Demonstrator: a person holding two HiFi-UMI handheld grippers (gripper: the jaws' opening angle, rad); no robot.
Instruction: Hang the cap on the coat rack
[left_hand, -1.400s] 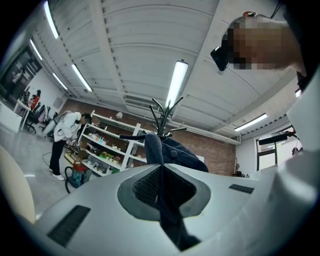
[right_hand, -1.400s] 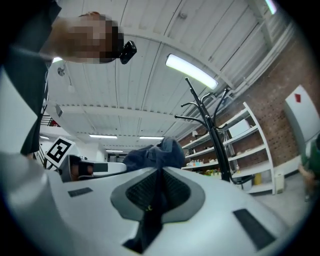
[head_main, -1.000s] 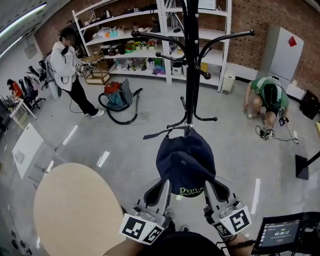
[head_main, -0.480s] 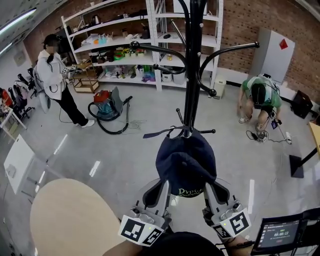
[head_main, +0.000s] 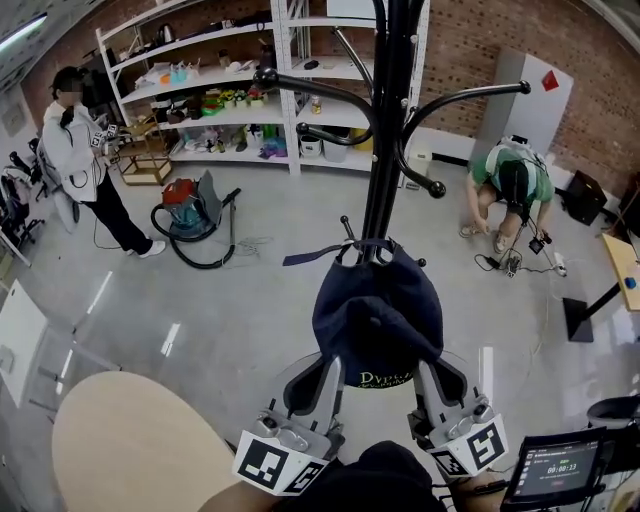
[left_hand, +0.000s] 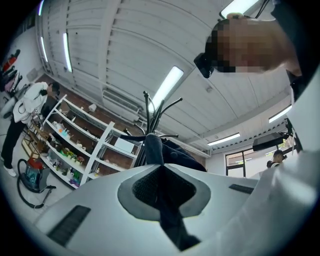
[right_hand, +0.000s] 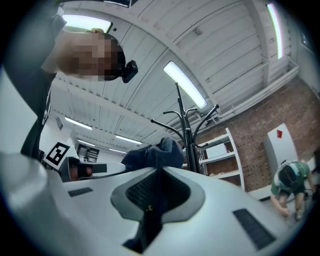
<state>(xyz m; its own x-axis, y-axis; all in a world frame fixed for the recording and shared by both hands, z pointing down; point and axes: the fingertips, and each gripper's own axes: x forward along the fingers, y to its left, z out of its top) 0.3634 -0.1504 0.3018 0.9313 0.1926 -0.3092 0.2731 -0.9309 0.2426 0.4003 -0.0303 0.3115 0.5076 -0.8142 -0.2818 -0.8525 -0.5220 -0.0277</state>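
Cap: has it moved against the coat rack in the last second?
Yes: the cap has risen toward the coat rack; its top now reaches the lower hooks, previously above it.

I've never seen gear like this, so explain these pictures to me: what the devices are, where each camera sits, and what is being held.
There is no robot here: a person holds two hand-held clamps. The head view looks down from the person's head. The left gripper and right gripper show at the bottom, each with a marker cube. The other two pictures come from cameras riding on each gripper, looking along its jaws. Both grippers are shut on a dark blue cap, one on each side, raised against the black coat rack. Whether it sits on a hook I cannot tell. A round beige table stands at lower left.
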